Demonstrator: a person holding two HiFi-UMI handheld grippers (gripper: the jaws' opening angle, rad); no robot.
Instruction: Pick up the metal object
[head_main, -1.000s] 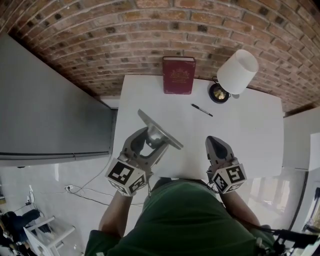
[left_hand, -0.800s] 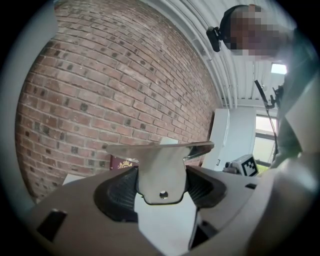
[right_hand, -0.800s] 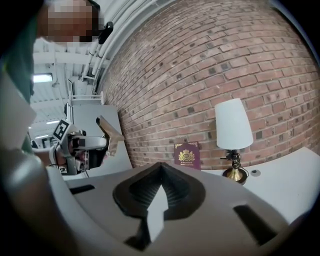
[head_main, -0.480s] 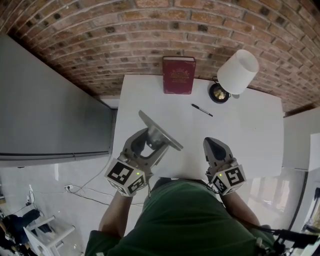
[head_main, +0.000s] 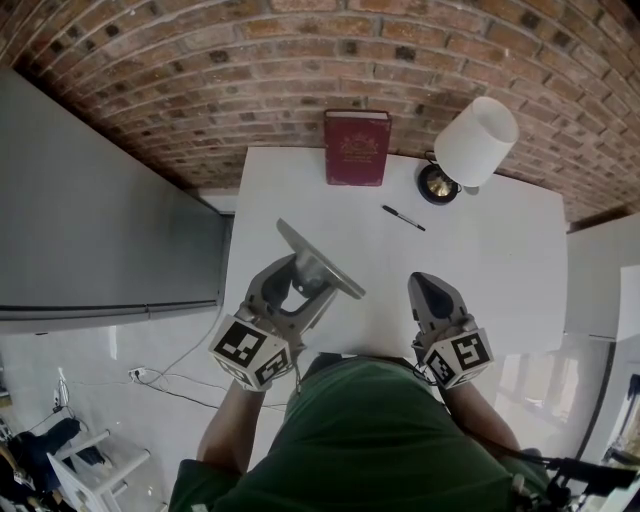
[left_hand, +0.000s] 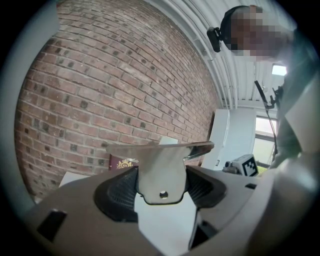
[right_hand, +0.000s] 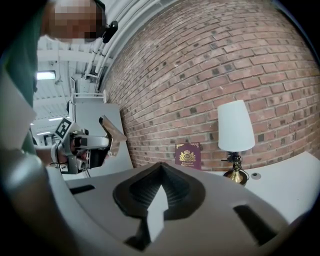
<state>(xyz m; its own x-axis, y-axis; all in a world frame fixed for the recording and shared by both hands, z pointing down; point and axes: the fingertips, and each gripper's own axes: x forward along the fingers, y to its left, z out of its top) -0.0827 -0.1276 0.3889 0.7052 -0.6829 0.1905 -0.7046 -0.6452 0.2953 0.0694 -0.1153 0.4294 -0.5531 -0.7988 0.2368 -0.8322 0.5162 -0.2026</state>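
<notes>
As left gripper (head_main: 302, 281) clamps metal object (head_main: 322, 261), book's (head_main: 357, 148) lettering is illegible

Home-like room, brick wall (head_main: 300, 90), table lamp (head_main: 475, 142), book (head_main: 357, 148)

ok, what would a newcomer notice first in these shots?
The flat grey metal bracket clamped in the left gripper, held over the near left of the white table. Then the dark red book with a gold crest upright against the brick wall, with the white-shaded brass lamp to its right. The right gripper is shut, empty.
</notes>
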